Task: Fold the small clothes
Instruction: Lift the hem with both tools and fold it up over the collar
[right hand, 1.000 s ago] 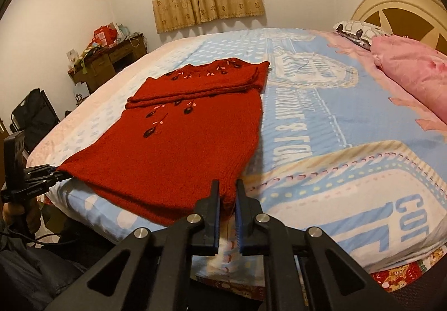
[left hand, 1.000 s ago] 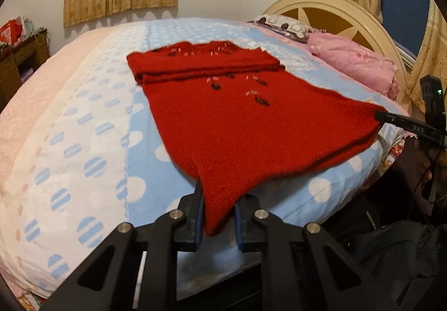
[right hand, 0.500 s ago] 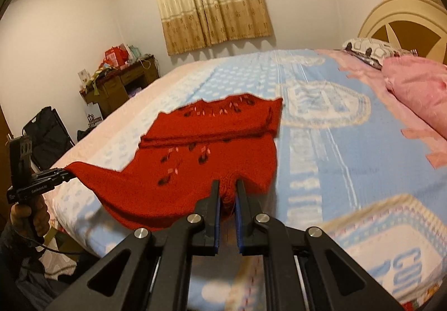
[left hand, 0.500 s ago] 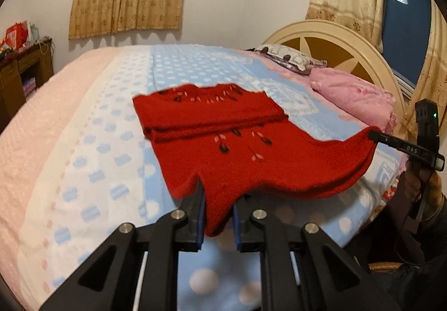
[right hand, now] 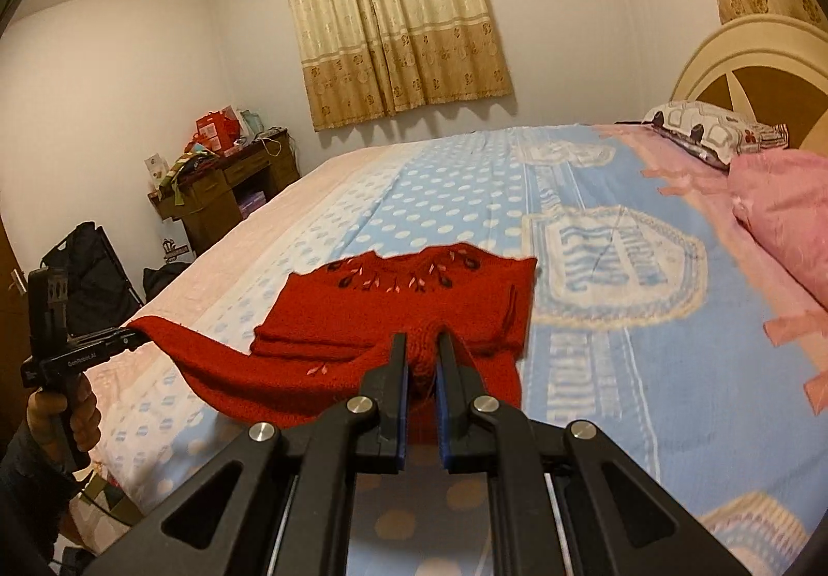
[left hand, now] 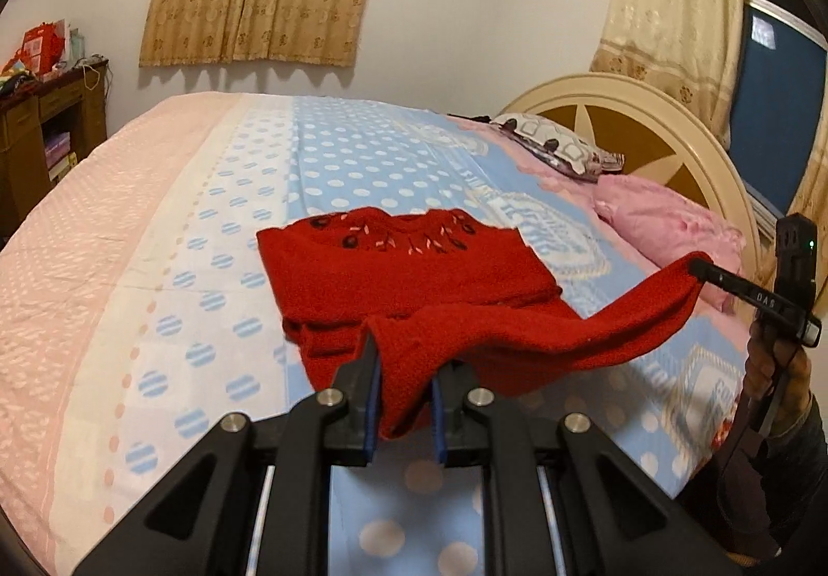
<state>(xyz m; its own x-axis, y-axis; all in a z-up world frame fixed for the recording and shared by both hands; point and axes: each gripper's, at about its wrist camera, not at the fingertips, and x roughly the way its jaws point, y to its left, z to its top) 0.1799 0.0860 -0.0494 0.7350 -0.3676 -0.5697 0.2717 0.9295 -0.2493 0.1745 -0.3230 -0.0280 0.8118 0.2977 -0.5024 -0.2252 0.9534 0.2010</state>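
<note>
Step in hand: the bottom-hem fold. The left gripper [left hand: 403,400] has its jaws clamped on one hem corner of the red sweater [left hand: 403,265] at 6 o'clock; the right gripper [right hand: 420,392] clamps the other. The sweater lies on the bed [left hand: 155,224]. Next: carry the hem toward 12 o'clock, onto the collar. Versus a second ago, the hem is raised off the bed.

A red knitted sweater [left hand: 414,276] is embroidered with dark and pink motifs at the neckline. The bedspread [left hand: 331,162] is patterned in light blue with white dots, bordered by pale pink. The curtains [right hand: 393,17] are printed beige and gold.
</note>
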